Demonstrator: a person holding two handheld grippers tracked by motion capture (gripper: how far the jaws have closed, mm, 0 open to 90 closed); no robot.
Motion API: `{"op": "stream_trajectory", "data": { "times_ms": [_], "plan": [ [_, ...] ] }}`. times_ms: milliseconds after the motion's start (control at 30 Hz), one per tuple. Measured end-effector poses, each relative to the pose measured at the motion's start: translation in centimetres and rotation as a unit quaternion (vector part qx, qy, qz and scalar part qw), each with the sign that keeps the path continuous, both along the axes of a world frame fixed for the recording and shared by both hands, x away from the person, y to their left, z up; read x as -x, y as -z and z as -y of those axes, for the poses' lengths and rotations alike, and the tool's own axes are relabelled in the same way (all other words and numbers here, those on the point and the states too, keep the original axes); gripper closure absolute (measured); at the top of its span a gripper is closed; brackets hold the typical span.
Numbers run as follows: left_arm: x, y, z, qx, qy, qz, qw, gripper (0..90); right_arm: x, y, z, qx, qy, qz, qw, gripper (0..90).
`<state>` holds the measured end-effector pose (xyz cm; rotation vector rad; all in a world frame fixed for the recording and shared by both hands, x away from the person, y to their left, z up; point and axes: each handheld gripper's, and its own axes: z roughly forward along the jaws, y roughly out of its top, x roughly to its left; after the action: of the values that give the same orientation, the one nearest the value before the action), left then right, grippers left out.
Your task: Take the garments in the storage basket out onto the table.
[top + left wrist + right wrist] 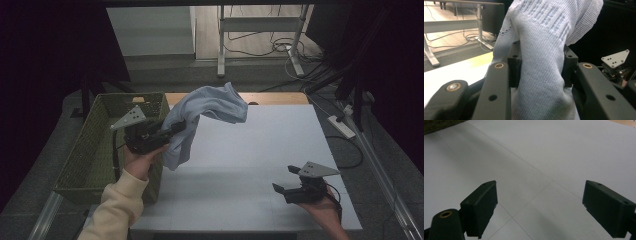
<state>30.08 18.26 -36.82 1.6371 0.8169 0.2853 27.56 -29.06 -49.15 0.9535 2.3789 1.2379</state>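
Two grippers are at work over the table [260, 150]. The left gripper [172, 129] is clamped on a pale blue cloth [210, 112], its jaws partly closed with the fabric bunched between them. From the grip, the cloth rises and arches away to the gripper's far side, ending in a folded lump held in the air beyond the jaw tips; another part hangs down just below the jaws, its lower edge near the table top. The person's left hand [142, 160] wraps the gripper's body from beneath, a cream sleeve [120, 205] behind it. A green basket [95, 150] sits just behind and beside this gripper, on the side away from the other one.

The right gripper [285, 181] rests low near the table's near edge, well apart from the cloth, jaws spread wide and holding nothing.

The left gripper view brings out what the high view cannot: the cloth [541, 50] is a ribbed knit with a raised pattern, and it fills the gap between the two pads, pressed in on both sides. It also catches the right gripper's grey plate [615, 58] off to one side. The right gripper view shows its own gripper [540, 207] with bare white table [536, 157] between the wide-set jaws, and a corner of the basket [439, 125] far ahead.
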Motion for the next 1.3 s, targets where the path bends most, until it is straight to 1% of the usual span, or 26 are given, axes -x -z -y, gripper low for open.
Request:
{"op": "stream_trajectory", "data": {
  "times_ms": [600, 733, 1300],
  "plan": [
    [-0.2, 0.7, 1.6, -0.009, 0.014, -0.010, 0.9998, 62.2, 0.0, 0.0, 0.0, 0.002, 0.000, 0.000, 1.0000, 12.6],
    [-0.3, 0.9, 1.9, -0.008, 0.018, -0.014, 0.9997, 62.2, 0.0, 0.0, 0.0, 0.005, -0.002, 0.000, 1.0000, 12.6],
    [-0.7, 1.7, 3.0, -0.010, 0.028, -0.025, 0.9992, 62.2, 0.0, 0.0, 0.0, 0.007, -0.002, -0.001, 1.0000, 12.6]
  ]
}}
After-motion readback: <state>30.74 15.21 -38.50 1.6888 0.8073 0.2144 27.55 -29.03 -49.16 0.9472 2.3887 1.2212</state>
